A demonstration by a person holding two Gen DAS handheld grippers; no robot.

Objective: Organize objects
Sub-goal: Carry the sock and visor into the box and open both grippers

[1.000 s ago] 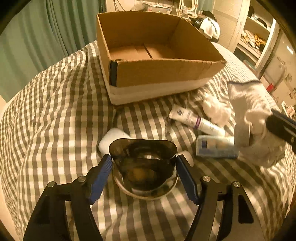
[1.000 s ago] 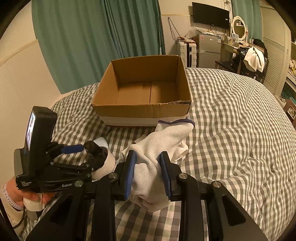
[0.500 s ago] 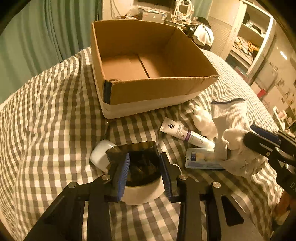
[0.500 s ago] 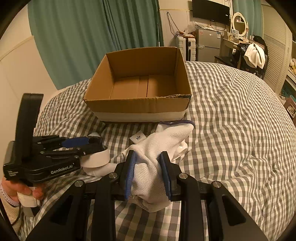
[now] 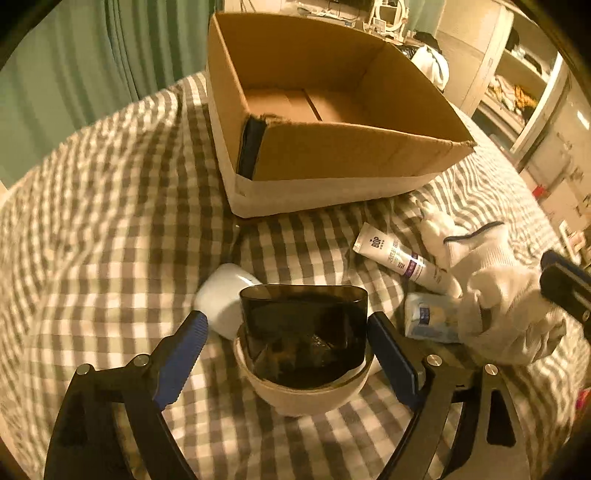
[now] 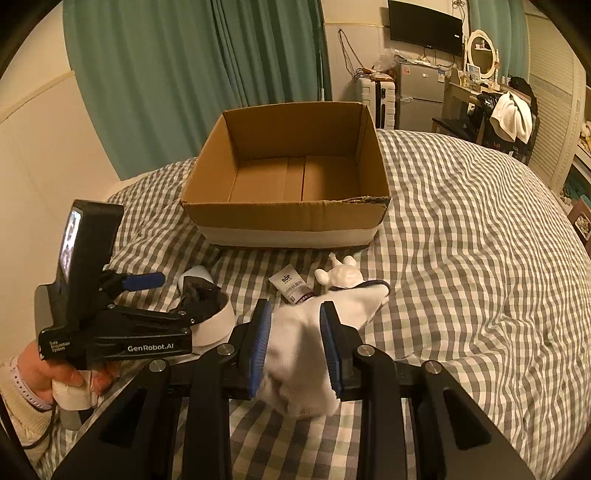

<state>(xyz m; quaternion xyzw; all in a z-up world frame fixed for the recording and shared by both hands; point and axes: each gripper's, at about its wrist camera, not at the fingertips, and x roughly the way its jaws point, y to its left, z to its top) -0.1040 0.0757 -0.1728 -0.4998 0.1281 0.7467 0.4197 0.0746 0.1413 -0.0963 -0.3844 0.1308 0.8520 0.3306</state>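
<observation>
Right wrist view: checked bedspread (image 6: 461, 258), teal curtains (image 6: 184, 74), perhaps a fridge (image 6: 421, 96).

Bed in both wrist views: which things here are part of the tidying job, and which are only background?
Job:
cardboard box, nothing in it
white glove, held by right gripper
dark-lidded container, between the open left gripper fingers
tube
small packet
white figurine
white cap-like piece

Background:
curtains
TV
fridge
round mirror
</observation>
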